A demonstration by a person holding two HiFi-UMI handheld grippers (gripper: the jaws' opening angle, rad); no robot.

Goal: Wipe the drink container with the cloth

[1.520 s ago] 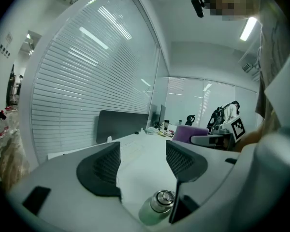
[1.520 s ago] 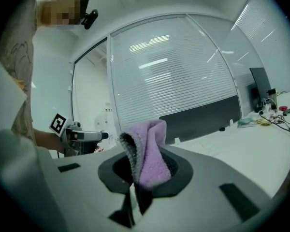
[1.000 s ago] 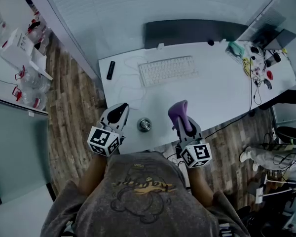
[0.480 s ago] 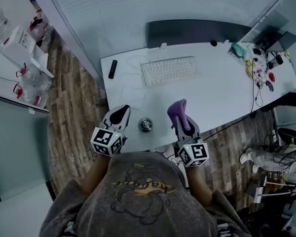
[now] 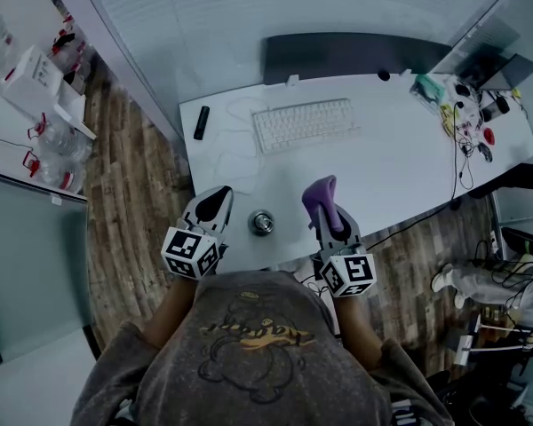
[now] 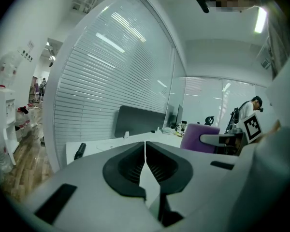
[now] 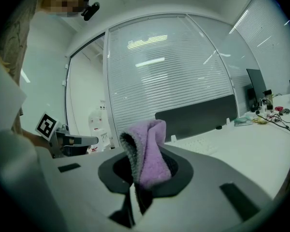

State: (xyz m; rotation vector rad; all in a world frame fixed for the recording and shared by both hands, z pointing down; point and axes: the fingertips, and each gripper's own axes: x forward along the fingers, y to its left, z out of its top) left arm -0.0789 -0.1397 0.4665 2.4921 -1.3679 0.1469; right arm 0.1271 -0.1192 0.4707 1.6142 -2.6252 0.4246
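Note:
The drink container [image 5: 262,224], a small metal can seen from above, stands near the front edge of the white desk [image 5: 400,158], between my two grippers. My left gripper [image 5: 215,201] hangs just left of it, shut with nothing between its jaws [image 6: 145,154]. To the can's right, my right gripper [image 5: 323,204] is shut on a purple cloth [image 5: 321,197] that sticks up out of its jaws [image 7: 147,158]. The can shows in neither gripper view.
A white keyboard [image 5: 303,124] lies further back on the desk, with a black marker-like object [image 5: 200,123] at the left edge and a dark divider panel [image 5: 351,57] behind. Cables and small clutter [image 5: 466,114] sit at the far right. Wooden floor [image 5: 133,193] lies left of the desk.

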